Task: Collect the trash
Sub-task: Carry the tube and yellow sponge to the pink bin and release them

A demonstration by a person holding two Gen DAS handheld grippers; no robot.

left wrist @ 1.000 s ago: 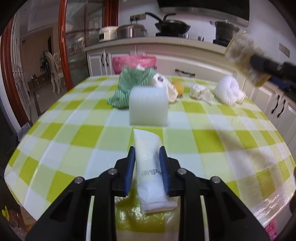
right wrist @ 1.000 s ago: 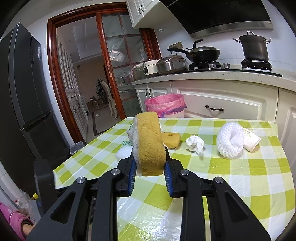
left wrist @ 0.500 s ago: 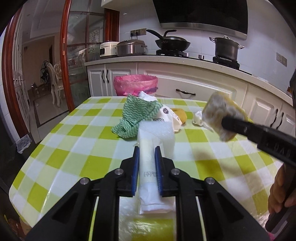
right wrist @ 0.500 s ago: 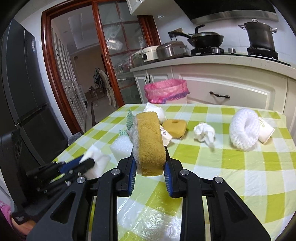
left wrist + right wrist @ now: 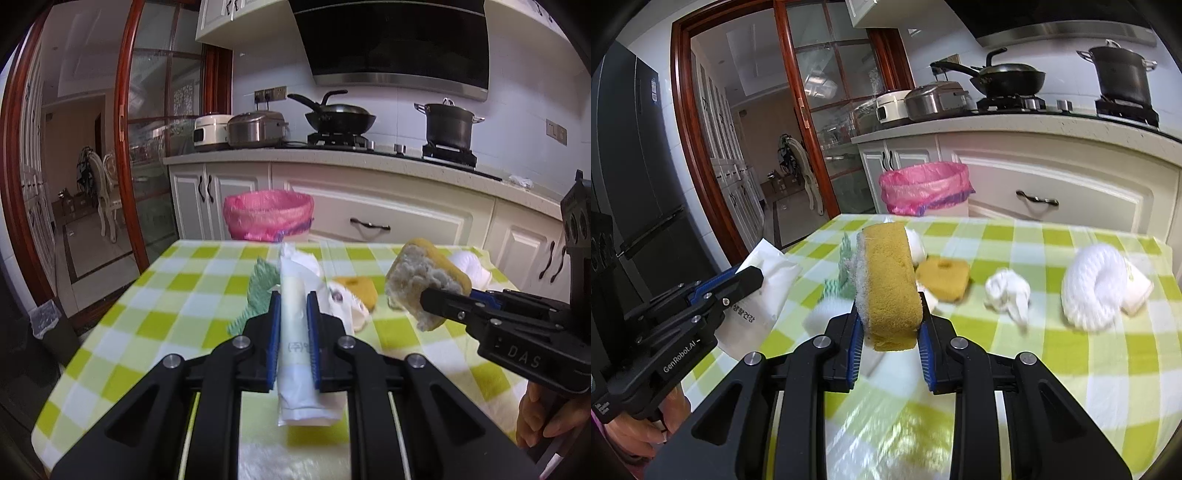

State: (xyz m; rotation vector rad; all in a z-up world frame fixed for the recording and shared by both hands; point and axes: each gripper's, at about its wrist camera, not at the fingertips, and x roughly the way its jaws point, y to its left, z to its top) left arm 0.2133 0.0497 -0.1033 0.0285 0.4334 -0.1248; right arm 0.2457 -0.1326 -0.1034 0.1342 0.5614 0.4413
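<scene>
Two grippers each carry a piece of trash above the green-and-white checked tablecloth (image 5: 177, 295). The left gripper (image 5: 292, 306) has its blue pads pressed tight on a flat white paper sachet with printed lettering (image 5: 295, 332), which a second ago lay on the cloth between wider jaws and now hangs lifted clear, at centre frame in the left view. The right gripper (image 5: 888, 314) is clamped on a thick yellow sponge with a grey scouring face (image 5: 888, 284), held up at centre frame in the right view as before; in the left view that sponge has come from the upper right down to mid right. Left on the cloth are a green zigzag-patterned rag (image 5: 260, 286), a small yellow sponge with a hole (image 5: 943, 275), a crumpled white tissue (image 5: 1008, 291), a white foam net ring (image 5: 1093, 288) and a paper cup on its side (image 5: 1136, 286) just behind it. Beyond the table's far edge stands a bin lined with a pink bag (image 5: 925, 186), before white cabinets (image 5: 369, 210); a black wok (image 5: 338, 118) and a dark pot (image 5: 448, 123) sit on the hob.
</scene>
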